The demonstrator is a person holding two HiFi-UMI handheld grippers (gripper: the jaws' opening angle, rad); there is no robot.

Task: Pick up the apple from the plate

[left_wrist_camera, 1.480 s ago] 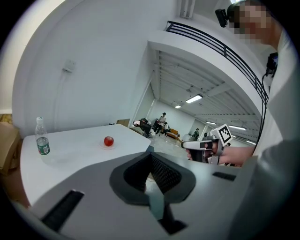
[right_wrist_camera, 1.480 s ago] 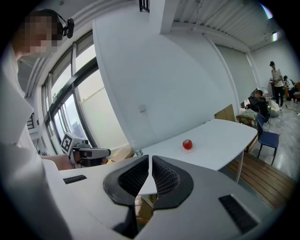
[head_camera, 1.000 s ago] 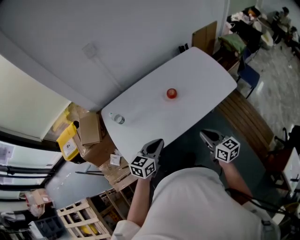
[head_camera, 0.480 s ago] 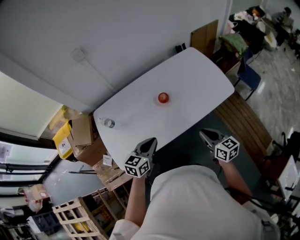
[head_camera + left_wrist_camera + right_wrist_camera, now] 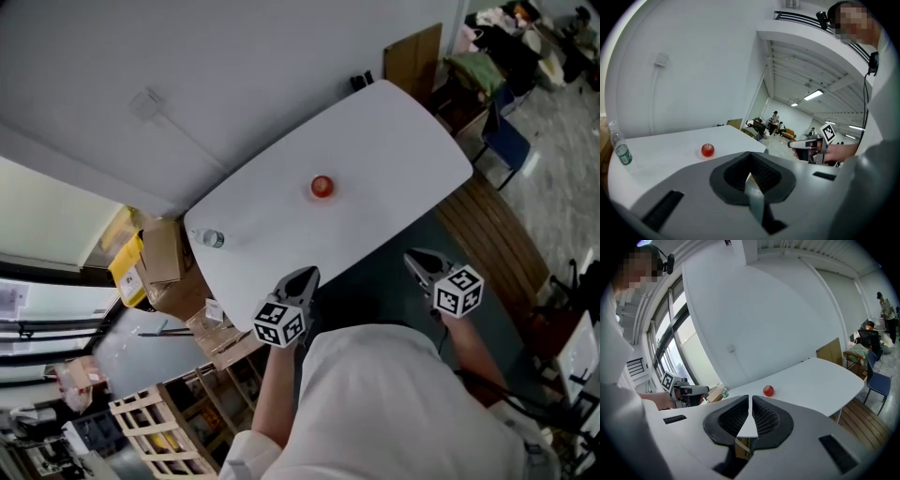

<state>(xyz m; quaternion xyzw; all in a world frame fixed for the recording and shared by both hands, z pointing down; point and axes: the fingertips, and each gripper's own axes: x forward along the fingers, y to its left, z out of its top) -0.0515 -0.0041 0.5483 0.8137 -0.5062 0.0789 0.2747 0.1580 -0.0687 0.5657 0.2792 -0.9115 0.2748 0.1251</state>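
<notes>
A red apple [image 5: 322, 186] sits on a small pale plate, barely visible, near the middle of the white table [image 5: 394, 150]. It also shows as the apple [image 5: 708, 150] and the apple [image 5: 768, 390] in the two gripper views, well ahead of both jaws. My left gripper [image 5: 305, 277] hovers at the table's near edge, shut and empty. My right gripper [image 5: 418, 258] hangs off the table's near side over the dark floor, jaws together with nothing between them. Each gripper view shows the other gripper: the right gripper [image 5: 806, 145] and the left gripper [image 5: 689, 391].
A clear water bottle [image 5: 211, 238] stands at the table's left end. Cardboard boxes [image 5: 164, 255] and wooden crates [image 5: 155, 427] crowd the floor to the left. A blue chair [image 5: 503, 142] and wooden boards [image 5: 492, 239] lie to the right. A wall runs behind the table.
Both grippers have come a little closer to the table's near edge, still shut. The apple and the bottle have stayed where they were.
</notes>
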